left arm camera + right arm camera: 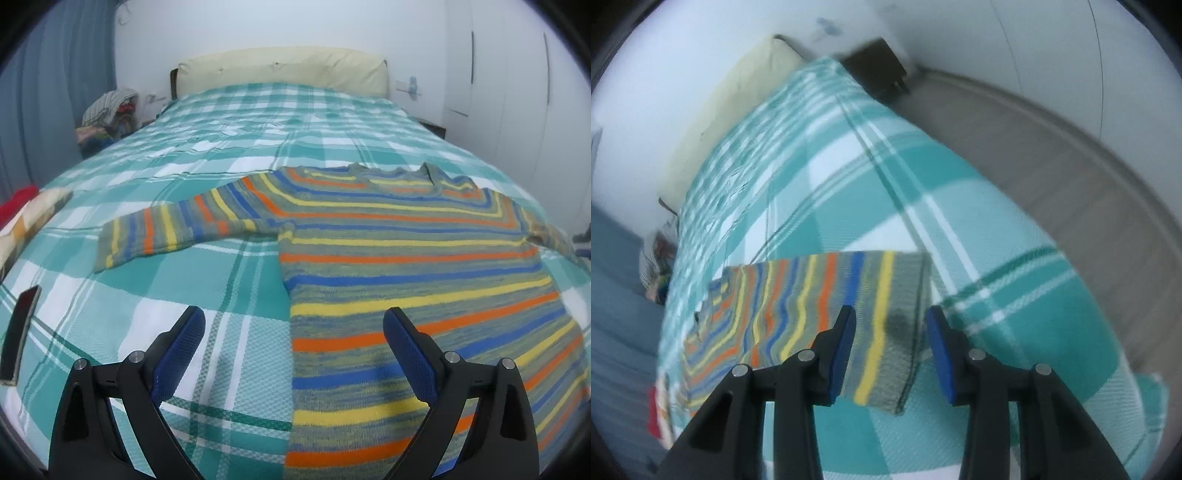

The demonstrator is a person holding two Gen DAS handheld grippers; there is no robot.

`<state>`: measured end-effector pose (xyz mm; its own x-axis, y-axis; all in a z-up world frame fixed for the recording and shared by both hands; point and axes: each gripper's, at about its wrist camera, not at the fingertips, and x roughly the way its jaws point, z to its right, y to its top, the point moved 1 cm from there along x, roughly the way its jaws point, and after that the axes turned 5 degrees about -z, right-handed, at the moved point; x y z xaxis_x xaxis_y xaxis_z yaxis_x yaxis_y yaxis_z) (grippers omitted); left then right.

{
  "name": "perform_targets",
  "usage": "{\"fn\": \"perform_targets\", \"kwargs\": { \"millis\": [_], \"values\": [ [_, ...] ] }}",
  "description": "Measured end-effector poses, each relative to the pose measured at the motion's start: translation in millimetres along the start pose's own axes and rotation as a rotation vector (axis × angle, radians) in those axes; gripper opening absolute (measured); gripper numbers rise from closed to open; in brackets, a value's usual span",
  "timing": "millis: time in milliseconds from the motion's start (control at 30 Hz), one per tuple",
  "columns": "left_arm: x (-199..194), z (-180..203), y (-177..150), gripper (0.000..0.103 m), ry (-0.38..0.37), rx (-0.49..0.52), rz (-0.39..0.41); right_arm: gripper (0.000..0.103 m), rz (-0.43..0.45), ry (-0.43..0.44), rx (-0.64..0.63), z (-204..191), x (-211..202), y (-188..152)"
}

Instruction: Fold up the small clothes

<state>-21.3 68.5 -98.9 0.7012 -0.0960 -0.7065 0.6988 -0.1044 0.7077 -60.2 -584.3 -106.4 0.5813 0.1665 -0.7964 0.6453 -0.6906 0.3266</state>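
A small striped sweater (406, 251), grey-green with orange, yellow and blue bands, lies flat on the bed with its left sleeve (166, 229) spread out to the side. My left gripper (293, 317) is open above the sweater's lower left edge, holding nothing. In the right wrist view the sweater's other sleeve (882, 321) lies on the bedspread, its cuff end between the fingers of my right gripper (890, 314), which is open. The view is blurred and I cannot tell whether the fingers touch the sleeve.
The bed has a teal and white plaid cover (207, 155) and a cream headboard (284, 68). A dark phone-like object (20, 332) and folded clothes (26, 214) lie at the left edge. A clothes pile (107, 114) sits beside the bed. Floor (1071, 177) lies to the right.
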Motion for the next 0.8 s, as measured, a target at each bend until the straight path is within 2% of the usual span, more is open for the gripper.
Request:
{"fn": "perform_targets", "kwargs": {
  "millis": [233, 267, 333, 367, 433, 600, 667, 800],
  "values": [
    [11, 4, -3, 0.098, 0.019, 0.018, -0.041, 0.041, -0.048, 0.008, 0.015, 6, 29, -1],
    [12, 4, -3, 0.098, 0.021, 0.017, -0.046, 0.038, -0.054, 0.002, 0.003, 2, 32, -2],
    [14, 4, -4, 0.098, 0.022, 0.012, -0.056, 0.017, -0.065, -0.062, -0.051, -3, 35, -3],
    [15, 3, -4, 0.098, 0.023, 0.009, -0.06, 0.002, -0.071, -0.092, -0.063, -4, 34, -2],
    [14, 2, -3, 0.098, 0.022, 0.0, -0.061, 0.001, -0.068, -0.102, -0.056, -5, 30, -2],
    [13, -1, -2, 0.098, 0.016, -0.02, -0.056, 0.001, 0.036, -0.316, -0.208, -51, 6, -5],
    [13, -2, -2, 0.098, 0.015, -0.024, -0.059, 0.001, 0.066, -0.355, -0.26, -76, -1, -3],
    [13, -3, -1, 0.098, 0.008, -0.027, -0.063, 0.001, 0.078, -0.169, -0.299, -147, -22, 2]
  ]
}}
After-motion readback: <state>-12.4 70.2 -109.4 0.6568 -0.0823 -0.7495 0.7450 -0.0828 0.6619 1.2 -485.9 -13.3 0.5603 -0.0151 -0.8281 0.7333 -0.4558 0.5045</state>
